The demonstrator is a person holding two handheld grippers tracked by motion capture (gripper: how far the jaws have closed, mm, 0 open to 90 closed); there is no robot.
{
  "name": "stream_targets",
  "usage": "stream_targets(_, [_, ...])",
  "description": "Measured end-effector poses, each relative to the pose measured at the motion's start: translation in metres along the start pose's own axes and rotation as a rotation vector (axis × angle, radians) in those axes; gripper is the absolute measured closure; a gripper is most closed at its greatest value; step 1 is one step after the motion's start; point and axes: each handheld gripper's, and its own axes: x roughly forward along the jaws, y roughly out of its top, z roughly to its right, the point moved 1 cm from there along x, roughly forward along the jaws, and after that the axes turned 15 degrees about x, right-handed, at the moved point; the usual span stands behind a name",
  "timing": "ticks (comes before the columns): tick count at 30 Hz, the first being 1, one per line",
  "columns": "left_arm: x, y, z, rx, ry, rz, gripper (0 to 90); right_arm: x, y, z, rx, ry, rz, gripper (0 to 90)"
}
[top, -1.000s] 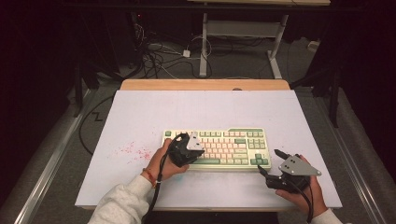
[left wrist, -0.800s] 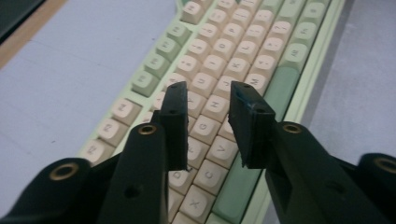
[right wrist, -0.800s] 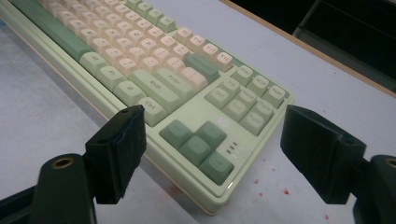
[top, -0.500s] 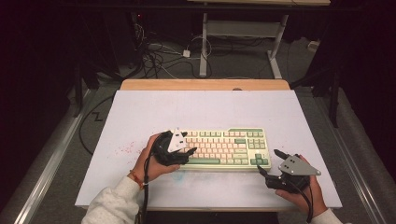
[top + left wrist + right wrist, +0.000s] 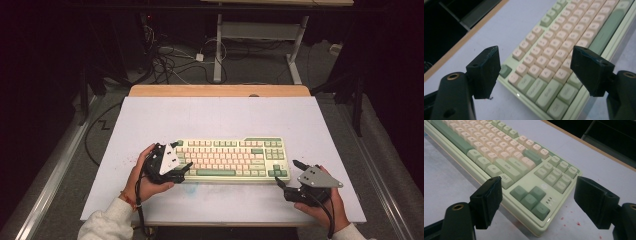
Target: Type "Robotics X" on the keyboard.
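A pale green keyboard (image 5: 230,157) with cream and green keys lies on the white table sheet (image 5: 220,117), near its front edge. My left gripper (image 5: 182,156) sits at the keyboard's left end. Its jaws have just been opening and now stand wide apart. In the left gripper view the keyboard (image 5: 554,50) runs away from the left gripper (image 5: 535,52), and neither pad touches it. My right gripper (image 5: 286,172) is open at the front right corner. In the right gripper view the keyboard's (image 5: 506,152) arrow keys lie just ahead of the right gripper (image 5: 537,181).
A wooden strip (image 5: 220,90) borders the table's far edge. Cables (image 5: 170,60) and a desk frame (image 5: 260,35) stand on the floor behind. Small red specks (image 5: 574,220) dot the sheet by the keyboard's right end. Bare sheet stretches behind the keyboard.
My left hand has slid left, from over the keys to the keyboard's left end, and its jaws have gone from shut to wide open. The right hand has kept still.
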Motion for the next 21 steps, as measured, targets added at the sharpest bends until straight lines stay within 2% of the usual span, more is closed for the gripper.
stream_targets(4, [-0.005, -0.010, 0.002, -0.011, 0.007, -0.006, 21.6, 0.001, 0.001, -0.001, -0.003, 0.002, -0.002, 23.4])
stream_targets(6, [-0.009, -0.018, 0.002, -0.037, 0.008, -0.010, 21.4, 0.001, 0.001, -0.001, 0.008, -0.003, -0.002, 24.0])
stream_targets(8, [-0.010, -0.020, 0.003, -0.043, 0.013, -0.021, 21.4, 0.002, 0.002, 0.000, 0.018, -0.001, -0.001, 24.3])
stream_targets(13, [-0.016, -0.034, 0.011, -0.047, 0.026, -0.044, 19.1, 0.002, 0.007, 0.000, 0.018, 0.018, 0.012, 24.6])
stream_targets(18, [-0.023, -0.051, 0.016, -0.065, 0.019, -0.065, 19.0, 0.007, 0.012, 0.000, 0.017, 0.025, 0.016, 25.9])
stream_targets(21, [-0.026, -0.059, 0.018, -0.068, 0.030, -0.082, 19.0, 0.010, 0.016, -0.001, 0.011, 0.051, 0.023, 26.5])
